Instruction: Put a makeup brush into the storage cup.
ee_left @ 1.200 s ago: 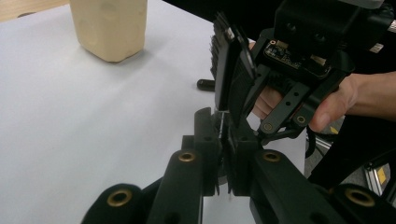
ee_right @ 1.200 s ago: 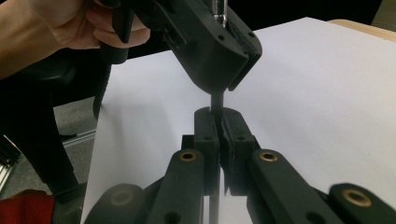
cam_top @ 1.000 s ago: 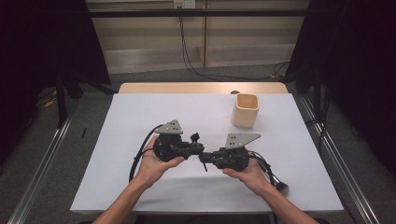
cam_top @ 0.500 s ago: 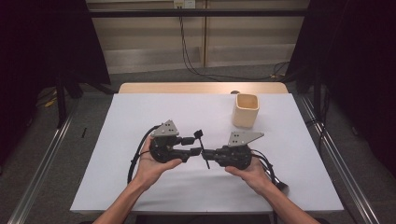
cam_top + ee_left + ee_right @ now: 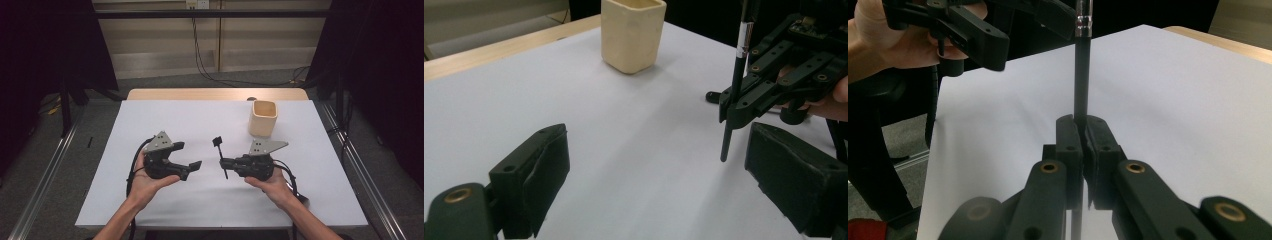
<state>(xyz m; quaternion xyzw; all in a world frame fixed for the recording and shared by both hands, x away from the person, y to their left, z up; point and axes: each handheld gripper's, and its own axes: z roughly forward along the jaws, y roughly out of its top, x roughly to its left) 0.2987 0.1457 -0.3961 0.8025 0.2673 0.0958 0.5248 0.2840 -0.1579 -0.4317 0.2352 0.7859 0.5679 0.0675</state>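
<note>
A thin black brush (image 5: 220,152) with a silver band stands nearly upright over the white table (image 5: 165,120). My right gripper (image 5: 223,162) is shut on its lower stem, and the shut jaws pinching the brush (image 5: 1081,75) fill the right gripper view (image 5: 1081,135). My left gripper (image 5: 189,155) is to the left of the brush and apart from it; its jaws have just been opening and nothing is between them. In the left gripper view its wide-apart pads (image 5: 531,180) frame bare table, with the brush (image 5: 738,75) and right gripper (image 5: 774,85) beyond.
A cream square cup (image 5: 263,117) stands upright at the back right of the table, also seen as the cup (image 5: 633,32) ahead of the left gripper. Cables trail from both grippers toward the front edge. Dark floor and rails flank the table.
The left gripper's jaws opened, let go of the brush and drew away to the left. The right gripper stayed put with the brush pinched in it.
</note>
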